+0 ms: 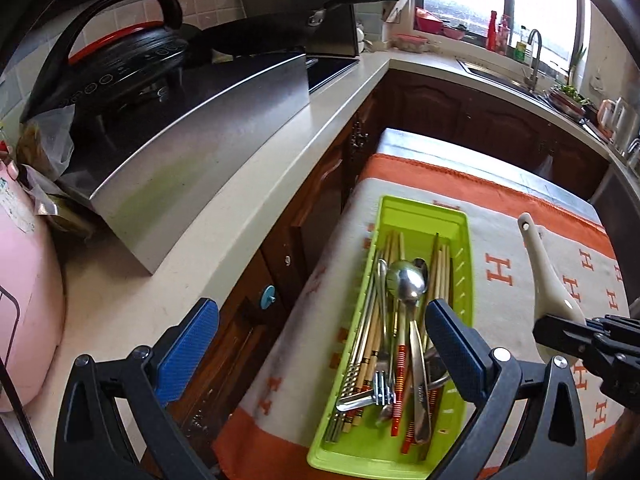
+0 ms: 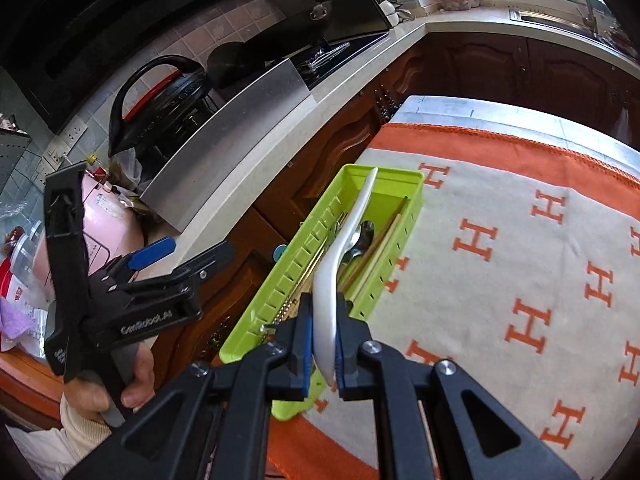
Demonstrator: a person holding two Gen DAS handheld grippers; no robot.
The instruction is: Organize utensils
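A lime green tray (image 1: 462, 264) (image 2: 408, 204) lies on a table with an orange-and-white cloth (image 1: 508, 240) (image 2: 520, 248). It holds metal spoons (image 1: 406, 280), several chopsticks (image 1: 442, 268) and other cutlery. My right gripper (image 2: 322, 344) is shut on the bowl of a white ceramic spoon (image 2: 344, 240) (image 1: 544, 276), held above the tray's near end with its handle pointing along the tray. My left gripper (image 1: 320, 344) is open and empty, held above the tray's left side; it also shows in the right wrist view (image 2: 188, 252).
A kitchen counter (image 1: 240, 200) runs along the left, with a steel cover (image 1: 192, 148), a black cooker (image 1: 120, 64) and a pink appliance (image 1: 28, 300). Dark wood cabinets (image 1: 312, 208) stand below. A sink with a tap (image 1: 534, 56) is at the back right.
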